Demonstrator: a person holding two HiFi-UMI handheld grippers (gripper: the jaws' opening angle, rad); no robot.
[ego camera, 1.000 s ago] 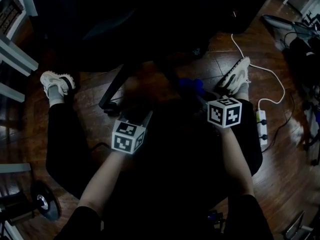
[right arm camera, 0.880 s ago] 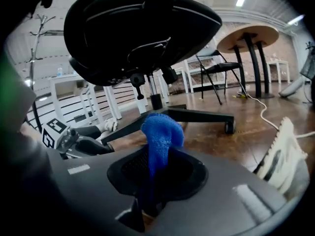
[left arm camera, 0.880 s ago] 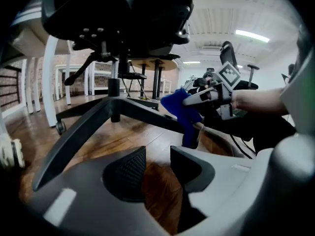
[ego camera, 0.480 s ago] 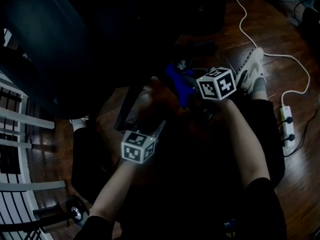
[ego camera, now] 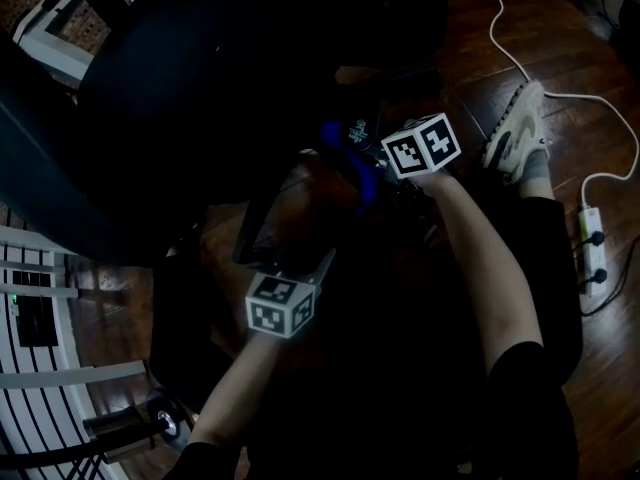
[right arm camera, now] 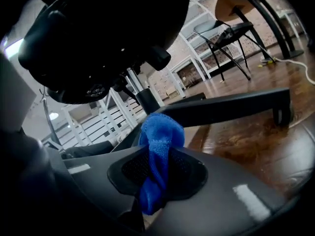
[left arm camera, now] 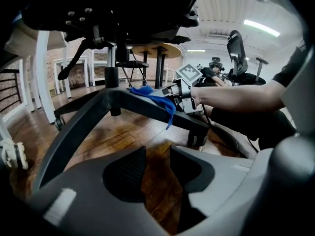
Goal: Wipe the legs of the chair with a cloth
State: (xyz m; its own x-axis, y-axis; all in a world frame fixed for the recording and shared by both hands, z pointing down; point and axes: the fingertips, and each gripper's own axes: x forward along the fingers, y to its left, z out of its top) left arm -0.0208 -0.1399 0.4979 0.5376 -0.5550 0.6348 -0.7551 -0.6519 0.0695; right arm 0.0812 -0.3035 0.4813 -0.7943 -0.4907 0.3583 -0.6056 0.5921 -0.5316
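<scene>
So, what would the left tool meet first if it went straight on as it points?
Probably the wooden floor, in the gap between two chair legs; the left tool is open and empty. Depth is uncertain.

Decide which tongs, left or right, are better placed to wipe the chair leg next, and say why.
Right. The right tongs are shut on the blue cloth, which lies on a chair leg. The left tongs stand open and empty, with only floor between them.
</scene>
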